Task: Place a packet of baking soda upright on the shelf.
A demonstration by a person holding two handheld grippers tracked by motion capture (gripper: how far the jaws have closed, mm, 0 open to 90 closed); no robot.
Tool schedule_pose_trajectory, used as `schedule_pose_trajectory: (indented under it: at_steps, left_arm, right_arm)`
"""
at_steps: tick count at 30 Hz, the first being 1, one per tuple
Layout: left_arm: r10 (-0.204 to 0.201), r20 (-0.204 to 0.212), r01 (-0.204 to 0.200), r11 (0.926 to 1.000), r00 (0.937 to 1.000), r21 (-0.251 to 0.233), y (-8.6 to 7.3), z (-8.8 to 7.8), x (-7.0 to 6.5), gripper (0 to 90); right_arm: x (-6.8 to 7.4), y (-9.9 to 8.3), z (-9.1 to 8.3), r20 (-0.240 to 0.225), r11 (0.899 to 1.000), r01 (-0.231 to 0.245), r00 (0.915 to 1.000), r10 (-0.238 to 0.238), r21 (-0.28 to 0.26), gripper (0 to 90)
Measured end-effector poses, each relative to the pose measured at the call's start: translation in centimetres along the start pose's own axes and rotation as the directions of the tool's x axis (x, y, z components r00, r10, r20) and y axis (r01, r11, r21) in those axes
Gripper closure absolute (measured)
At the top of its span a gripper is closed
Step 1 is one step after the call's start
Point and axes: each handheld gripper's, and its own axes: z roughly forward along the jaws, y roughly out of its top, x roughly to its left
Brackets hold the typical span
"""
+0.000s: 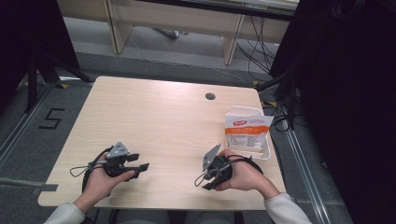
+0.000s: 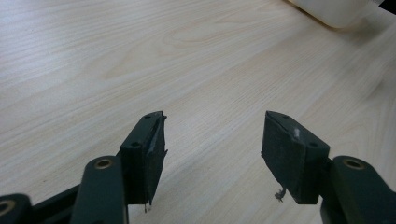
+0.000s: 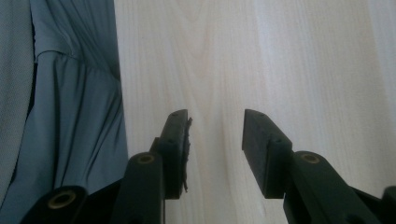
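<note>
The pale wooden table top (image 1: 163,126) is light beige with a fine straight grain and a small dark round hole (image 1: 210,96). On it sits a white plastic tray (image 1: 266,151) holding a white packet (image 1: 246,130) with an orange band and a red label. Both hand-held grippers — left (image 1: 140,167), right (image 1: 205,182) — are black with grey plates. The sleeves (image 1: 285,210) are off-white.

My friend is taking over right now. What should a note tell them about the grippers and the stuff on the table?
Left gripper: open, holding nothing, at the near left of the table.
Right gripper: open, holding nothing, near the table's front edge on the right.
Things: an orange-and-white packet rests on the white tray at the table's right edge, just past the right hand.
Done: nothing picked up.
Left: probably reach for the packet, closest to the right gripper.
</note>
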Motion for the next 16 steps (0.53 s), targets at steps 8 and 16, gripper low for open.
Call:
schedule_pose_trajectory:
  at_steps: [8, 16]
  left_arm:
    - [0.000, 0.003, 0.000, 1.0000, 1.0000, -0.003, -0.01, 0.02, -0.02, 38.9]
    - [-0.003, 0.003, 0.003, 1.0000, 1.0000, -0.005, 0.04, 0.07, -0.06, 38.9]
  right_arm:
    - [0.55, 0.06, 0.79, -0.020, 1.000, 0.016, 0.9997, -0.016, -0.017, 61.5]
    - [0.42, -0.25, 0.44, -0.020, 1.000, 0.018, 0.9996, -0.018, -0.023, 60.3]
